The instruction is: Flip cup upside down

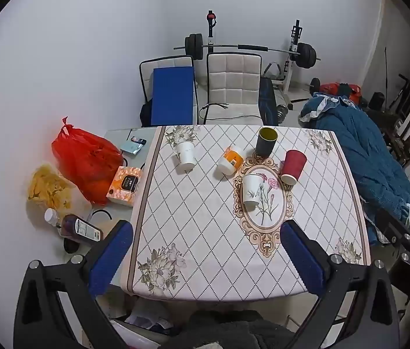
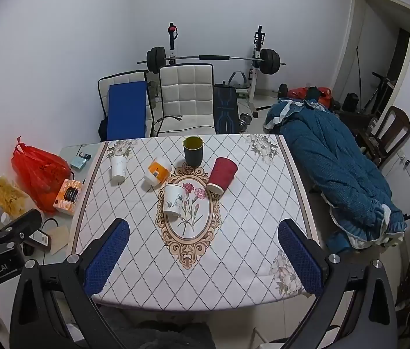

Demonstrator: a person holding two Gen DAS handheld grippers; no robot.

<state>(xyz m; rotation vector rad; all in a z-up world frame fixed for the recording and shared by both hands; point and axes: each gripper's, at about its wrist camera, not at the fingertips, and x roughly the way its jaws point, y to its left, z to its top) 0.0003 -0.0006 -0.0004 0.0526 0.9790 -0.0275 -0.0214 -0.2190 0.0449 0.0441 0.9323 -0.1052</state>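
Several paper cups stand on the patterned tablecloth [image 1: 205,232]. A dark cup [image 1: 266,142] with a yellow inside stands upright, mouth up, at the far middle; it also shows in the right wrist view [image 2: 193,151]. A red cup [image 1: 293,167], a white flowered cup [image 1: 252,189], an orange-and-white cup [image 1: 231,160] and a white cup [image 1: 186,155] stand upside down. My left gripper [image 1: 206,258] is open and empty above the near table edge. My right gripper [image 2: 203,258] is open and empty, also near the front edge.
A red plastic bag [image 1: 87,160], a tissue box [image 1: 125,186], a bag of chips [image 1: 49,187] and bottles [image 1: 81,229] lie left of the cloth. Chairs [image 1: 234,87] and a barbell rack stand behind the table. A blue quilt [image 1: 373,163] lies to the right.
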